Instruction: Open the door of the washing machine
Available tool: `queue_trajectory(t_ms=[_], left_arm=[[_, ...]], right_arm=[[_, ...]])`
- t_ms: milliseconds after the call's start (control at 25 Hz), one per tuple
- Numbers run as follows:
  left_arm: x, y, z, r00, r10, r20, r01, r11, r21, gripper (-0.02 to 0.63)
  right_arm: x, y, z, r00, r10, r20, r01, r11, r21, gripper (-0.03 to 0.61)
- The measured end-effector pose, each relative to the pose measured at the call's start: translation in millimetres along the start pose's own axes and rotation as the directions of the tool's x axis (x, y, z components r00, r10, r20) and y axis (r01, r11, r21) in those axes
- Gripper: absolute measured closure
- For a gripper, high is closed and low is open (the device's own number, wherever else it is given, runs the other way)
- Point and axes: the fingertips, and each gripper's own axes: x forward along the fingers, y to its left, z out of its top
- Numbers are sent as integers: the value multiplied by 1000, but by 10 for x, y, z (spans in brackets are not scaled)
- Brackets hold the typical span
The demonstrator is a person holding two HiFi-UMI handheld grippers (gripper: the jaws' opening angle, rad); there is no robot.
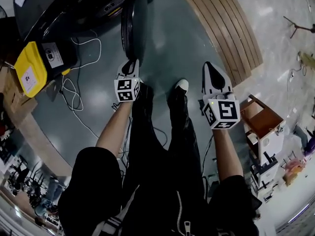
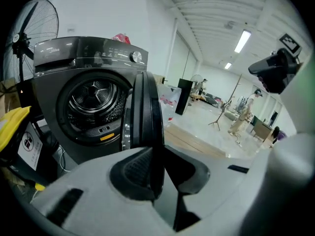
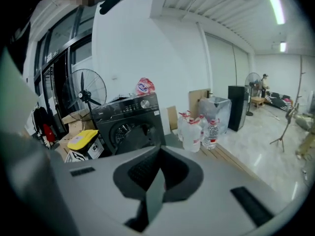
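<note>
L gripper (image 1: 130, 67) was clamped on the door (image 2: 146, 109) rim. Door stood open, edge-on, off the washer (image 2: 81, 100) front. R gripper (image 3: 158, 154) had jaws together, empty, well apart from door.

Overall light: we see bright, even indoor light in both gripper views; the head view is dimmer, with heavy dark tones.
Source: ceiling tubes (image 2: 242, 41) burn at the upper right of the left gripper view, and another strip (image 3: 274, 5) shows in the right gripper view.
Glare: both burn out to white; the pale floor (image 1: 280, 23) carries shiny patches.
Shadows: soft and shallow; the drum (image 2: 93, 97) catches small glints.
Distortion: strong fisheye bending, with black corners in both gripper views.
Focus: the door (image 2: 147, 107) edge looks fairly sharp, while the bodies of the left gripper (image 2: 155, 177) and right gripper (image 3: 160, 173) are soft, possibly from closeness to the lens.
</note>
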Motion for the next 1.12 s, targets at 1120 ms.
queue_trajectory(t_ms=[1120], left_arm=[[1370, -2396, 719, 988, -149, 39, 152, 979, -132, 584]], right_arm=[[-1029, -1874, -375, 985, -175, 4, 173, 977, 125, 575]])
